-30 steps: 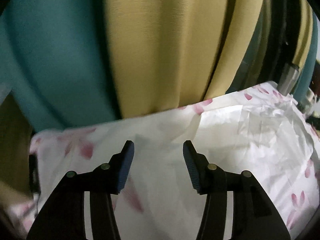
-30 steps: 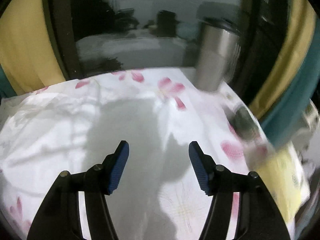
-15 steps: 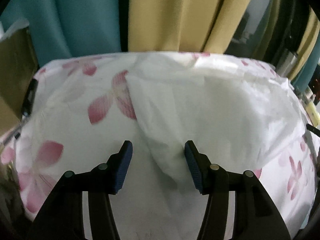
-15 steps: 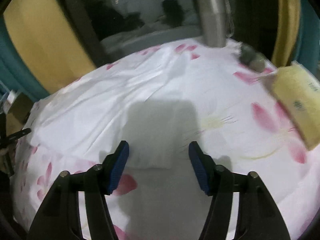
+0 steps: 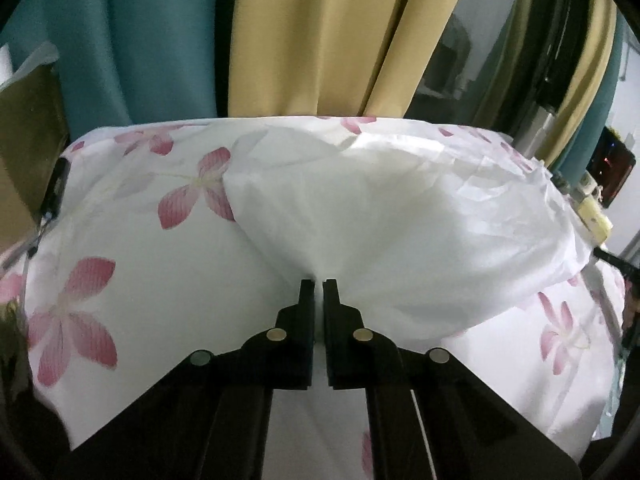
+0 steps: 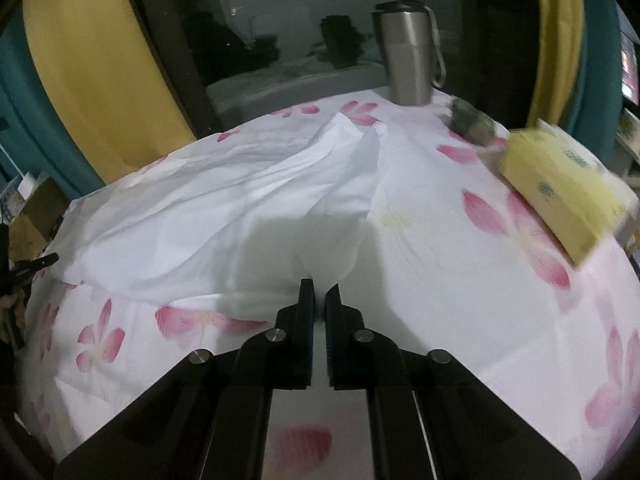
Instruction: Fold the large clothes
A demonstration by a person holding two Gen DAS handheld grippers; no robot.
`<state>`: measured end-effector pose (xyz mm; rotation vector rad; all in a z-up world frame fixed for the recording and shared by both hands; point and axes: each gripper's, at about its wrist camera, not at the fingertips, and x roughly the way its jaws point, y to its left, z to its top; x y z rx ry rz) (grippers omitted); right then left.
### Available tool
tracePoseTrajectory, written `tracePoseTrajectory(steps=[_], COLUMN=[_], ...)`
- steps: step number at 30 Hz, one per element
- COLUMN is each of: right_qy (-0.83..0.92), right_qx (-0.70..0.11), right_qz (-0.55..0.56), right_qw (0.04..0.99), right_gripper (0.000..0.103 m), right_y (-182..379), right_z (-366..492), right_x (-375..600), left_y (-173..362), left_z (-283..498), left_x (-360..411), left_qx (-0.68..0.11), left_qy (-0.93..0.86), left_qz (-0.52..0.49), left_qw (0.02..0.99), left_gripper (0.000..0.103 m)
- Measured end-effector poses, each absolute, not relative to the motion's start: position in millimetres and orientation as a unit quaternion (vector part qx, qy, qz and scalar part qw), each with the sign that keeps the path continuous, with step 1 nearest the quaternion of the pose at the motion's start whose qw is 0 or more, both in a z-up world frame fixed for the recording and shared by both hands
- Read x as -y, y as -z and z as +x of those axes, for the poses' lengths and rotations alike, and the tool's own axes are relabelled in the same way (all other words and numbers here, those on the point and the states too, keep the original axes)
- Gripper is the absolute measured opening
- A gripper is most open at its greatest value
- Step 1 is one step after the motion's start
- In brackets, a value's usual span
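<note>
Here the white garment [image 5: 400, 216] lies crumpled on the flowered bench [image 5: 120, 288], spreading away from both claws. The left claw [image 5: 318, 282] and right claw [image 6: 319, 282] each pinch a near corner, so its long axis runs between them.

Teal curtains [image 5: 132, 40] and yellow curtains [image 5: 320, 32] hang behind a table under a pink-flowered cloth [image 6: 500, 280]. A dark window [image 6: 300, 24] reflects ceiling lights.

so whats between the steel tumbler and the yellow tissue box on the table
In the right wrist view, a small dark greenish lump lies on the flowered tablecloth between the steel tumbler and the yellow tissue box; it is too blurred to identify.
</note>
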<state>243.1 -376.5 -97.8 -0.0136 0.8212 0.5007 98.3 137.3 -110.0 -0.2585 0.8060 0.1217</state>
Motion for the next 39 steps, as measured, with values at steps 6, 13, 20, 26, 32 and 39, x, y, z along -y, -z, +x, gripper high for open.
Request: tracePoseTrajectory(steps=[6,13,20,26,32,39], right_qy=[-0.205,-0.175,-0.158,-0.107,-0.123,-0.173], right_qx=[-0.403,-0.399,-0.404,-0.39,-0.36,-0.372], right_qz=[0.011,0.011,-0.007,-0.028,-0.026,-0.022], right_qw=[0.892,0.9,0.901,0.914,0.924,0.912], right_gripper=[0.004,0.004,0.007,0.019,0.019,0.019], right_y=[111,112,109,89,70,80], right_z=[212,186,174,168,172,195], right_x=[397,413,422,426,415,368], left_y=[118,124,115,97,85,107], left_z=[71,46,36,51,102,170], left_x=[-118,-106,-110,-130,-138,-124], left_qx=[-0.407,-0.419,-0.433,-0.414,-0.41,-0.455], left_qy=[-0.048,-0.042,-0.057,-0.081,-0.057,0.011], left_qz=[-0.134,-0.141,-0.133,-0.109,-0.075,-0.059], left_qw=[0.902,0.896,0.89,0.9,0.907,0.888], left_gripper=[0.005,0.005,0.024,0.032,0.033,0.033])
